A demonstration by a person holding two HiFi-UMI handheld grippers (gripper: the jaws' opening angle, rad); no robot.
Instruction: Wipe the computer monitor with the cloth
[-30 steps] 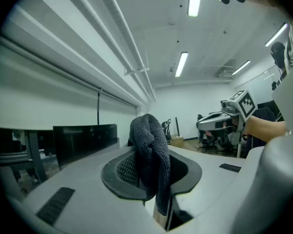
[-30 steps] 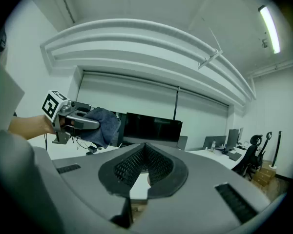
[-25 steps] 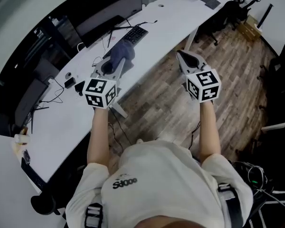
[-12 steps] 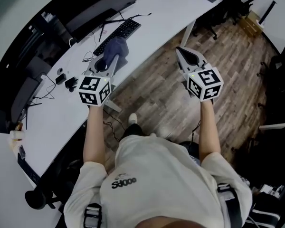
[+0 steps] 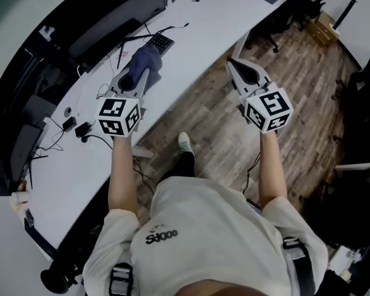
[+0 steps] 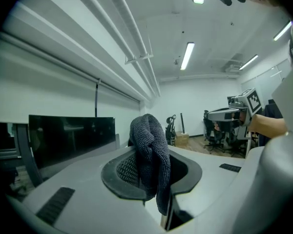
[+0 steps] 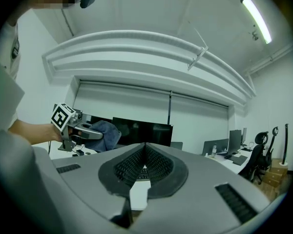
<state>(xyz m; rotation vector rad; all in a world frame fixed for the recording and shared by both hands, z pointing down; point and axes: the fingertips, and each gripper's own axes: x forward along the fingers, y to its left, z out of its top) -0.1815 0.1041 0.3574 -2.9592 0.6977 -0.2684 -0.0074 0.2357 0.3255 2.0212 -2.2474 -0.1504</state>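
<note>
A dark blue-grey cloth point(image 5: 144, 62) is bunched between the jaws of my left gripper point(image 5: 136, 74), which is shut on it above the white desk point(image 5: 197, 26). In the left gripper view the cloth point(image 6: 149, 156) hangs over the jaws, with a black monitor point(image 6: 68, 138) ahead at the left. That monitor point(image 5: 114, 17) stands along the desk's far edge in the head view. My right gripper point(image 5: 239, 71) is shut with nothing in it, held over the wooden floor beside the desk. The right gripper view shows the monitor point(image 7: 141, 132) and the cloth point(image 7: 103, 134) in the left gripper.
A black keyboard point(image 5: 159, 42) and cables lie on the desk just beyond the cloth. Small dark devices point(image 5: 81, 129) sit left of my left hand. Office chairs point(image 5: 296, 11) stand at the far right on the wood floor point(image 5: 290, 73).
My left gripper with the cloth has moved forward over the desk toward the keyboard and monitor. The person has stepped forward; the right gripper stays shut in much the same pose.
</note>
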